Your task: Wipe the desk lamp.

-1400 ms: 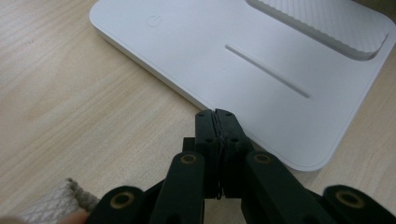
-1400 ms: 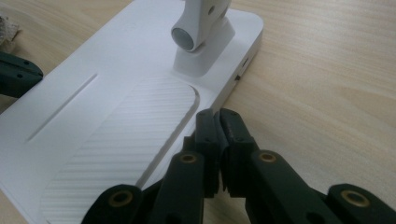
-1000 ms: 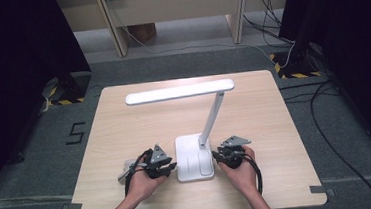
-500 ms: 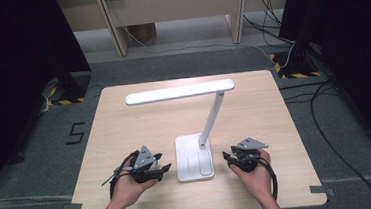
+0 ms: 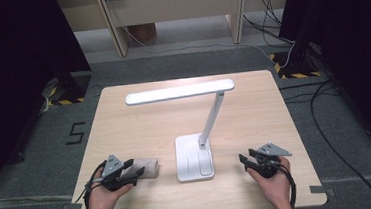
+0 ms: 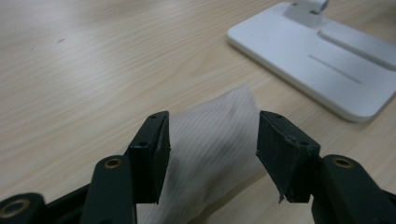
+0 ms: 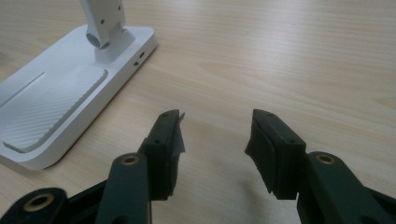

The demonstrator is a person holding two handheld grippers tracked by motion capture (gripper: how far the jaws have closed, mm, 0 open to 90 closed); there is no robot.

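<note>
The crumpled white cloth wipe (image 5: 147,167) lies low and left of centre in the high view, flat on the pale wooden tabletop (image 5: 140,123), just left of the white flat-based desk lamp (image 5: 194,156). In the left gripper view the wipe (image 6: 210,140) sits between the black jaws of the left tool (image 6: 212,144), and those jaws have just been opening: they stand wide, pads off the cloth. At lower left of the high view sits that left tool (image 5: 134,167). Lower right, the right tool (image 5: 243,159) points at the lamp base, well apart from it. Its jaws have just been opening too, wide over bare wood (image 7: 212,135).
</note>
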